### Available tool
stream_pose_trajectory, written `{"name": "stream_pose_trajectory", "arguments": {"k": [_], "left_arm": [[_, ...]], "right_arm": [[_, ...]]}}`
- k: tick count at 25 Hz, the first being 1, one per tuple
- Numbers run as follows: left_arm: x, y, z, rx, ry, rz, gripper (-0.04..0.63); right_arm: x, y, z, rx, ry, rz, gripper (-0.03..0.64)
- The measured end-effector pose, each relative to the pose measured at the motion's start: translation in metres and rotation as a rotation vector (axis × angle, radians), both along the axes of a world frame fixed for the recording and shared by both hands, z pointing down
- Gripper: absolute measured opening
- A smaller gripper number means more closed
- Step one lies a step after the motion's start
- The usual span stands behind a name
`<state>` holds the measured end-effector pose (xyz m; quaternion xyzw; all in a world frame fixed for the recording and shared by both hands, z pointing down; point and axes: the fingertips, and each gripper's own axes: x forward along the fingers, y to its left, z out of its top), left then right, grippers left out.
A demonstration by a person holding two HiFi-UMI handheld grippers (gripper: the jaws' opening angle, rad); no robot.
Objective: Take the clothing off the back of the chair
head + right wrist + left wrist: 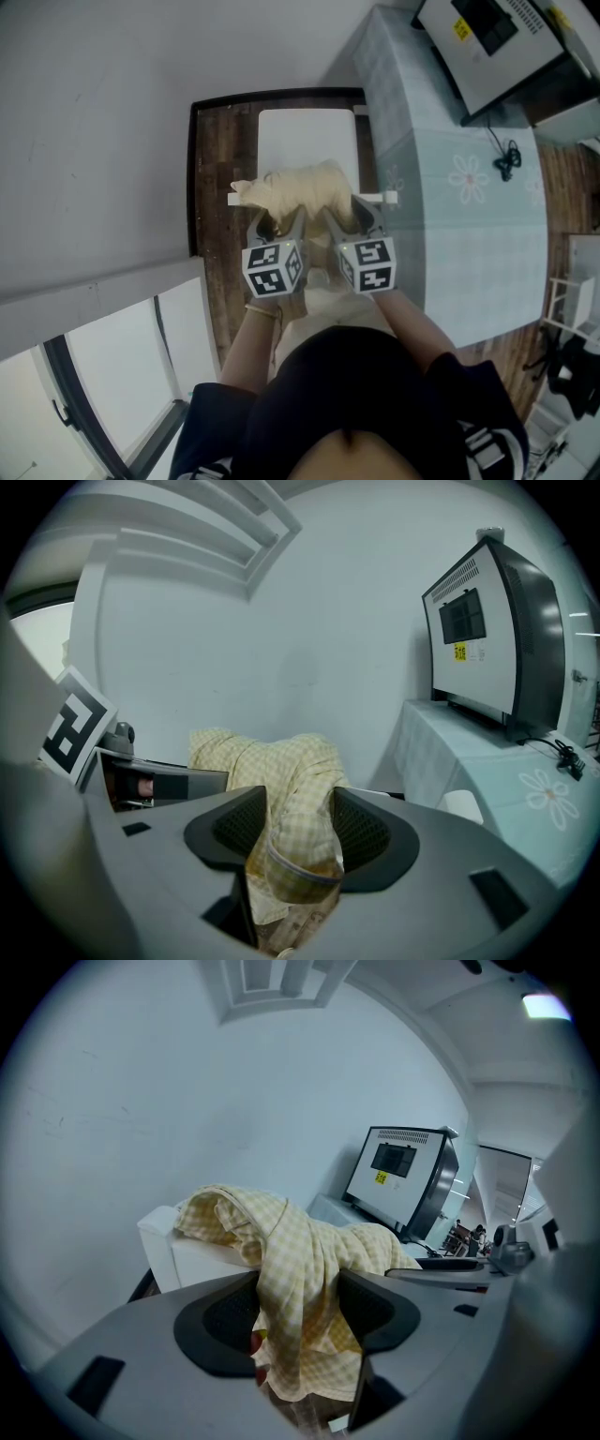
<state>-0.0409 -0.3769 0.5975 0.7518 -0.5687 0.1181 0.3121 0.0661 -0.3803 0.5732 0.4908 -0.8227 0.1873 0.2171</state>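
The clothing (281,1241) lies bunched over the chair back (183,1258), just beyond both sets of jaws. The left gripper (298,1309) is clamped on a fold hanging between its pads, and the right gripper (298,841) pinches a hemmed fold. Gripping at two points side by side likely lets the cloth lift evenly off the back.

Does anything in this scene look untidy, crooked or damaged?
Only the yellow checked garment: it lies crumpled in a heap over the white chair back, not hung flat. The left gripper and right gripper both clamp it. Nothing looks spilled or damaged.
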Motion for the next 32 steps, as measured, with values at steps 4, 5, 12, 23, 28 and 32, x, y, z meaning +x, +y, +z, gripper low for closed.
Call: {"name": "stream_pose_trajectory", "arguments": {"k": [4,5,12,23,28,32], "left_arm": [[0.003,0.0,-0.001,-0.003,-0.001,0.007,0.242],[0.004,0.001,-0.001,-0.003,0.0,0.009,0.235],[0.016,0.001,-0.004,-0.002,0.003,0.032,0.124],[0.017,0.006,-0.007,-0.007,-0.003,0.049,0.071],[0.017,0.012,-0.01,0.002,0.0,0.062,0.069],[0.016,0.017,-0.013,0.009,0.003,0.066,0.069]], "right_arm": [[-0.002,0.0,0.0,0.001,0.007,-0.007,0.221],[-0.002,0.0,0.0,-0.002,0.008,-0.007,0.215],[-0.004,0.0,0.002,-0.018,-0.01,-0.008,0.154],[-0.003,0.002,-0.003,-0.019,-0.018,0.008,0.1],[-0.003,0.008,-0.005,-0.009,-0.008,0.008,0.097],[-0.005,0.014,-0.009,0.004,-0.004,0.004,0.095]]}}
